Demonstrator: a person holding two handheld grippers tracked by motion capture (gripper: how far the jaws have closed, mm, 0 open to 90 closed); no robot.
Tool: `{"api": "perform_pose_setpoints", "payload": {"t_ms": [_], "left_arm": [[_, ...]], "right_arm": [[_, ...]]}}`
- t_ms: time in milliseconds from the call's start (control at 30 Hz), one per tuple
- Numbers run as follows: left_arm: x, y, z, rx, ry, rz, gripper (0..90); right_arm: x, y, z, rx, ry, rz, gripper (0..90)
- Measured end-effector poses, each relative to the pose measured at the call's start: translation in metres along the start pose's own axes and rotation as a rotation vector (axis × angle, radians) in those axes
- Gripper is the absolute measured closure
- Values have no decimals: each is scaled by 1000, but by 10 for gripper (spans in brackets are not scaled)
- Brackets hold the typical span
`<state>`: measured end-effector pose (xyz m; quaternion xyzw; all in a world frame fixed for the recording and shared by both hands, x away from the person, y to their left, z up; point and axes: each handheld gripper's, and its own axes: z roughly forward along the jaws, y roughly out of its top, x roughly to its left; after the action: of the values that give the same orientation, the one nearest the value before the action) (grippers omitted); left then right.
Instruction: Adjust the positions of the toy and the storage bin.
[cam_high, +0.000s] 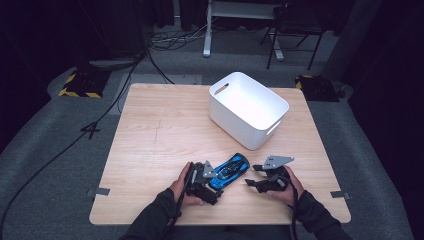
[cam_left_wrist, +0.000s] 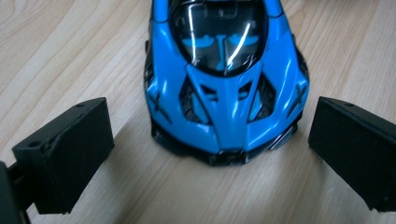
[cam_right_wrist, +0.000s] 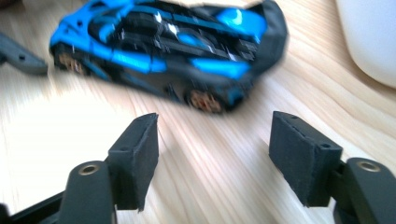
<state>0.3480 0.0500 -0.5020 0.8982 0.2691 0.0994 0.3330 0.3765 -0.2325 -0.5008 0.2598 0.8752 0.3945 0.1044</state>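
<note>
Two hand-held grippers work low in the high view, one in each of the person's hands. The left hand-held gripper sits at lower centre, its jaws spread wide and released: in the left gripper view the two black pads stand at the lower left and lower right of the frame, flanking the end of the car with a gap on each side and touching nothing. The right hand-held gripper lies just to the right of the car, also released; in the right gripper view its two pads rise from the bottom edge with bare wood between them, and the car lies beyond them in the upper half of the frame, clear of both.

There is one toy car, a blue and black sports car, resting on its wheels on the worktop between the two hand-held grippers, angled toward the upper right.

One container stands on the worktop, a white plastic bin with cut-out handles, at upper centre right, well apart from the car. Its visible inside holds nothing.

One wooden worktop carries everything. Past its far edge, on the grey floor, black cables trail at upper left.
</note>
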Motion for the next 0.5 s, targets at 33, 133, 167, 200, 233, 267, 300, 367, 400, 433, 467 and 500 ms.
{"api": "perform_pose_setpoints", "payload": {"t_ms": [33, 133, 167, 200, 233, 267, 300, 367, 400, 433, 467, 500], "left_arm": [[-3, 2, 2, -1, -8, -5, 5], [-8, 6, 5, -1, -1, -7, 4], [-10, 9, 8, 4, -8, -25, 4], [-10, 11, 10, -1, -4, -23, 4], [-10, 11, 10, -1, -4, -23, 4], [-10, 13, 11, -3, 10, -22, 4], [-9, 16, 14, -2, 14, -40, 4], [-9, 17, 15, -8, 24, -40, 7], [-7, 17, 15, -9, 28, -35, 7], [-8, 16, 14, -21, 22, -55, 40], [-5, 15, 12, -51, 34, -74, 218], [-5, 15, 11, -48, 33, -65, 228]], "right_arm": [[-5, -6, -8, 11, -6, -26, 297], [-15, -16, -17, 12, -12, -18, 238], [-18, -20, -20, 6, -21, -10, 236], [-21, -22, -23, 6, -31, -5, 236], [-21, -22, -23, 6, -31, -5, 236], [-26, -26, -27, 4, -51, 14, 223], [-27, -28, -29, 2, -61, 19, 221], [-28, -28, -30, 7, -66, 28, 221], [-30, -29, -32, 14, -74, 32, 229], [-31, -29, -33, 13, -84, 41, 249], [-32, -28, -35, 11, -97, 36, 255], [-32, -27, -38, 3, -109, 36, 262]]}}
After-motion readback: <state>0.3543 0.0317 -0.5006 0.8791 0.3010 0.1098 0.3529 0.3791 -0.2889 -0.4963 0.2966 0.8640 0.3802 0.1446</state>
